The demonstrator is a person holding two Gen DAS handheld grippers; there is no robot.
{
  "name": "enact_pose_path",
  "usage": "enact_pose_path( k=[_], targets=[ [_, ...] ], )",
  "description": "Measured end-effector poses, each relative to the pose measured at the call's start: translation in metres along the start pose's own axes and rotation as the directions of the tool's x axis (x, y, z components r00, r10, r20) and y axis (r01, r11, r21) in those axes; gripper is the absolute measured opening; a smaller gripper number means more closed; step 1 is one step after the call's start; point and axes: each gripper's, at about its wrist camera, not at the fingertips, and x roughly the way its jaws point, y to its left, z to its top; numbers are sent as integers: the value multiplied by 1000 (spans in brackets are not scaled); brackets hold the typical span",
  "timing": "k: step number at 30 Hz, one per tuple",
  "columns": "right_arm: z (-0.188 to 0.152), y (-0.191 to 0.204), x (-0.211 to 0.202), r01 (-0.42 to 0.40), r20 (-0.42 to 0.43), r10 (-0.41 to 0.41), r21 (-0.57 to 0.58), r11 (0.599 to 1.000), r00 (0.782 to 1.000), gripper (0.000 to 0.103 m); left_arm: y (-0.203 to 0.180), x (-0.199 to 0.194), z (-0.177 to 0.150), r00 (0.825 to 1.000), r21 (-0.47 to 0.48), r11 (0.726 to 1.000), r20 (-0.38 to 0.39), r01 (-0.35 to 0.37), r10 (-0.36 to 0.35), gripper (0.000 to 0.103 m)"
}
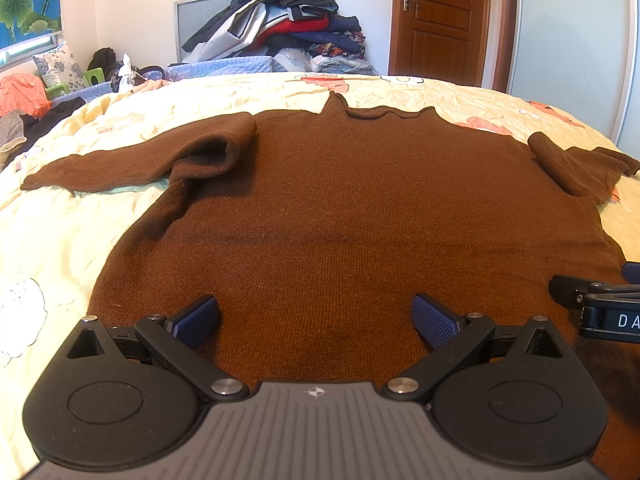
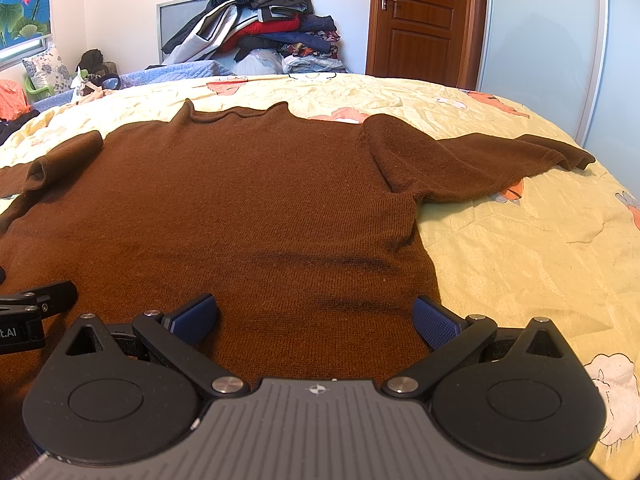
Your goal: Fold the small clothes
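A brown knitted sweater [image 1: 340, 200] lies spread flat on the bed, collar at the far side, hem toward me. Its left sleeve [image 1: 132, 164] stretches out leftward; in the right wrist view the right sleeve [image 2: 480, 168] reaches out to the right. My left gripper [image 1: 316, 316] hovers open over the hem's left half, nothing between its blue pads [image 1: 198, 318]. Over the hem's right part, near the sweater's [image 2: 240, 200] side edge, my right gripper [image 2: 314, 316] is open as well and holds nothing. Each gripper shows at the edge of the other's view.
The bed carries a pale yellow quilt [image 1: 60, 232] with pink and white prints. A tall heap of clothes [image 1: 288, 20] stands beyond the far edge, by a brown door [image 1: 440, 20]. Orange and dark items [image 1: 20, 96] lie at the far left. A sliding wardrobe panel [image 2: 540, 32] is at right.
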Motion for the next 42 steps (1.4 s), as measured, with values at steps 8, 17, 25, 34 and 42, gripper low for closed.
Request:
enact_pose_path(
  k=[8,17,25,34,42],
  targets=[
    [0,0,0,0,0,0,0,1000,1000,103,0,0,0,1000,0,1000,0,0,0,103],
    [0,0,0,0,0,0,0,1000,1000,103,0,0,0,1000,0,1000,0,0,0,103],
    [6,-5,-1,-47,-38,46,-27,999,998,103,0,0,0,1000,1,1000,-1,0,0,103],
    [63,-197,-2,-278,215,200,443,852,956,103,0,0,0,1000,0,1000,0,0,0,103],
    [84,-377,81,-202,233,19,799,567,972,94,0,0,0,1000,0,1000,0,0,0,103]
  ],
)
